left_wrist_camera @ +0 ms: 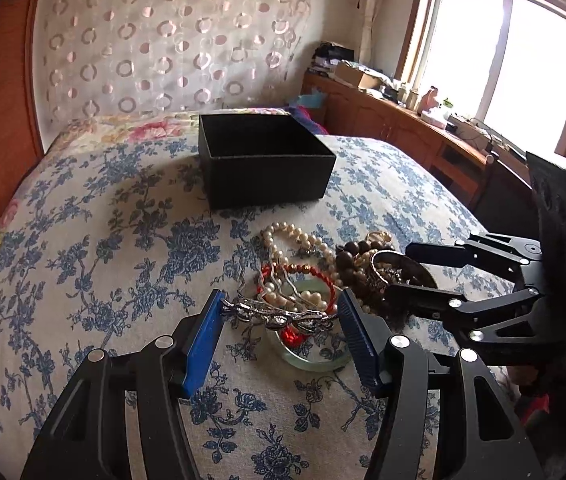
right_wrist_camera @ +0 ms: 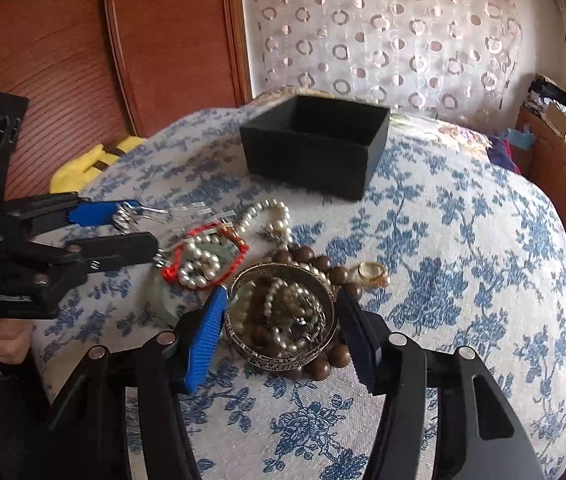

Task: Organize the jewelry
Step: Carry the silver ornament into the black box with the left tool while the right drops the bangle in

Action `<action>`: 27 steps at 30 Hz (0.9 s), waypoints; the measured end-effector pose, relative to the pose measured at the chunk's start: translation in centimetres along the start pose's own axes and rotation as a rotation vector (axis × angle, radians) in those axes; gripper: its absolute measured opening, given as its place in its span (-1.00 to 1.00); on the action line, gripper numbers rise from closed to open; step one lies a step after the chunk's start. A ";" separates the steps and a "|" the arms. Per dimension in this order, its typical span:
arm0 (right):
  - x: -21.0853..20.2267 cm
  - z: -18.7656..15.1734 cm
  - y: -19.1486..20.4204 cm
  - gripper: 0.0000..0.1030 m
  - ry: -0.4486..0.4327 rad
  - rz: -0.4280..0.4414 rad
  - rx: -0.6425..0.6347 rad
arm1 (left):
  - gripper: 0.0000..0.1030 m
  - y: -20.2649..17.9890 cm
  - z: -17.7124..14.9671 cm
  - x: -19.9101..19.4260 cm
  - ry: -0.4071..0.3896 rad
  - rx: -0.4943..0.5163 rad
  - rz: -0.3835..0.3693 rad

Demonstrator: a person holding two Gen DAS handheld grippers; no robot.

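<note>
Silver necklace, limp and tangle-prone, spans the wide-open left gripper, seemingly unclamped, just before the black box; best pinched mid-chain. Beside it, the right gripper brackets the stiff metal bangle, jaws spread, not yet closed.

My left tool has its blue pads spread wide, angled low and forward. My right tool is likewise spread wide, reaching in just beside it.
</note>
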State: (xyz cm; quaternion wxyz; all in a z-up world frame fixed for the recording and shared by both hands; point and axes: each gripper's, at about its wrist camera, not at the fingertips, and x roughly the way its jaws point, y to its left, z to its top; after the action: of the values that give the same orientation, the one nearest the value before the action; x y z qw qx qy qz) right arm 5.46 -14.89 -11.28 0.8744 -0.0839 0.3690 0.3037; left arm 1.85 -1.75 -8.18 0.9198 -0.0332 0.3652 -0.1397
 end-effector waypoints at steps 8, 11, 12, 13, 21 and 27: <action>-0.4 1.8 -0.6 0.15 -0.040 -0.027 -0.017 | 0.07 -0.2 1.2 -0.4 -0.031 0.021 0.002; -0.3 2.6 -1.0 0.15 -0.056 -0.033 -0.027 | 0.07 -0.2 1.8 -0.6 -0.045 0.028 0.004; -0.2 2.9 -1.1 0.15 -0.061 -0.035 -0.030 | 0.07 -0.2 1.9 -0.7 -0.050 0.030 0.003; -0.1 3.2 -1.3 0.15 -0.065 -0.038 -0.031 | 0.07 -0.2 2.1 -0.7 -0.055 0.032 0.004; 1.0 6.9 -3.0 0.15 -0.106 -0.063 -0.047 | 0.07 0.4 3.9 -0.9 -0.090 0.044 0.022; 2.5 10.0 -4.1 0.15 -0.139 -0.057 -0.061 | 0.07 1.6 6.1 -0.7 -0.117 0.049 0.054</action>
State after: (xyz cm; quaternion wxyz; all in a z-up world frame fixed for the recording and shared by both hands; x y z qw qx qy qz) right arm 15.20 -13.34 -6.18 0.9033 -0.0995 0.2954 0.2949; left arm 5.89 -0.29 -3.56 0.9436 -0.0088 0.3079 -0.1217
